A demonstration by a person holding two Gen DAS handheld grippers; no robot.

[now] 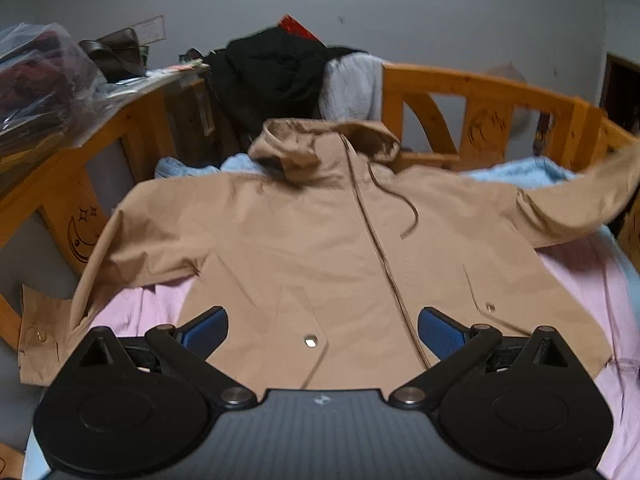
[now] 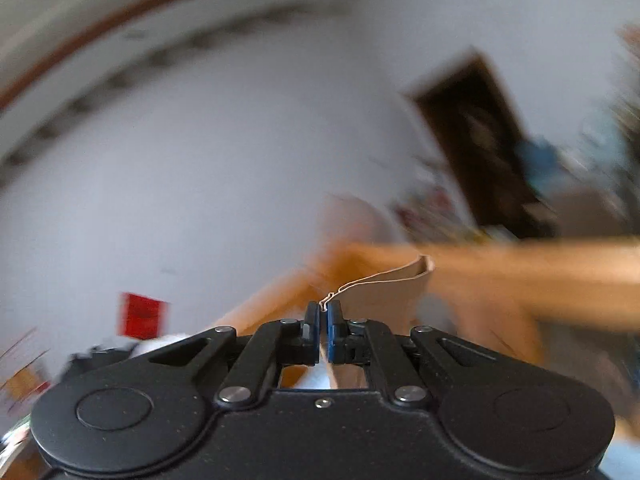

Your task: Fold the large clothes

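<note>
Right gripper [image 2: 323,312] pinches jacket [image 1: 320,240] cuff; background blurred, likely wall.

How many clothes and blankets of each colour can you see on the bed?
Tan: 1, the jacket
Black: 1, the heap of dark clothing
White: 1, the cloth beside the heap
Light blue: 1, the blanket
Pink: 1, the sheet
Total: 5

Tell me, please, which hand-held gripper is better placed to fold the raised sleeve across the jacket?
Right. The right hand-held gripper is shut on the tan hooded jacket's sleeve cuff; the left hand-held gripper hovers open, holding nothing.
</note>
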